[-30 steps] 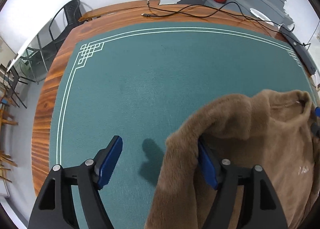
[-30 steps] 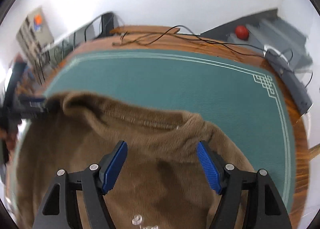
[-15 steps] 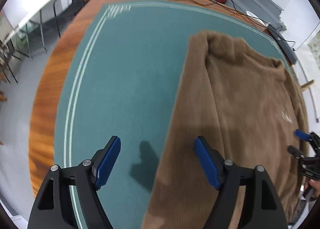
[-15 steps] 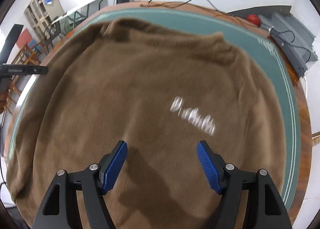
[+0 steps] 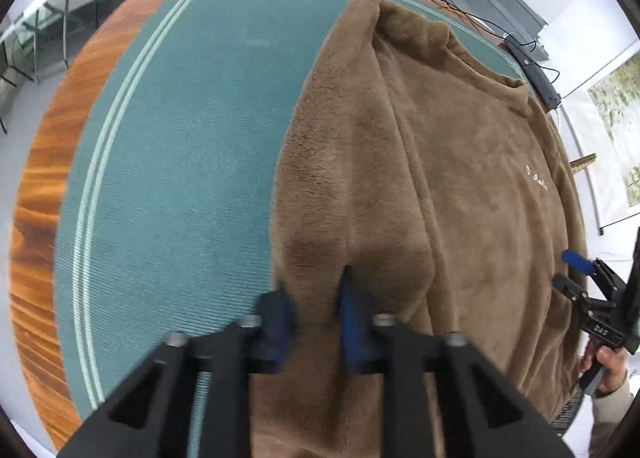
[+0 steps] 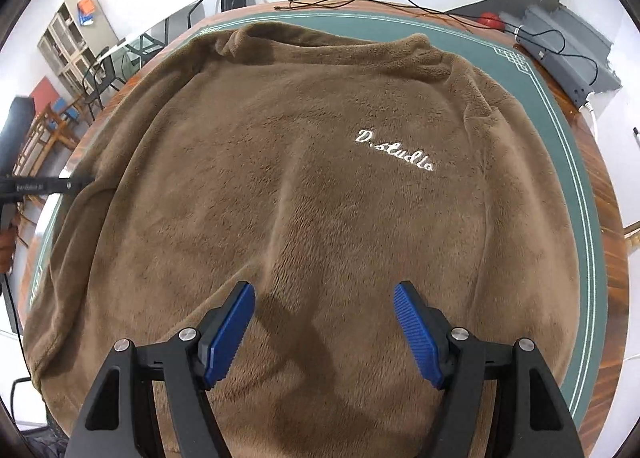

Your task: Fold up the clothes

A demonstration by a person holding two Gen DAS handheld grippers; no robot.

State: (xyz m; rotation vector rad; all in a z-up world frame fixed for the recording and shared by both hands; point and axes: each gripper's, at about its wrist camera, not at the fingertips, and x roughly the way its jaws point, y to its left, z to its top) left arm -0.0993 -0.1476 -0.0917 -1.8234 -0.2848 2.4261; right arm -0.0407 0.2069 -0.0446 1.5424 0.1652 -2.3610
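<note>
A brown fleece sweater (image 6: 304, 178) with white script on the chest lies spread front up on the green mat (image 6: 560, 146). In the left wrist view the sweater (image 5: 420, 178) covers the right half of the mat (image 5: 180, 138). My left gripper (image 5: 314, 318) is shut on a fold of the sweater's left side near the hem. My right gripper (image 6: 324, 322) is open and empty just above the sweater's lower middle. It also shows in the left wrist view (image 5: 576, 270) at the far right edge.
The mat lies on a round wooden table (image 5: 44, 178). Black cables (image 6: 380, 6) and a grey power strip (image 6: 568, 70) lie along the far edge. Chairs (image 6: 96, 74) and shelves stand beyond the table's left side.
Both grippers have drawn back from the collar end to the hem end of the sweater. The left gripper has closed on the sweater's left side. The sweater now lies spread flat.
</note>
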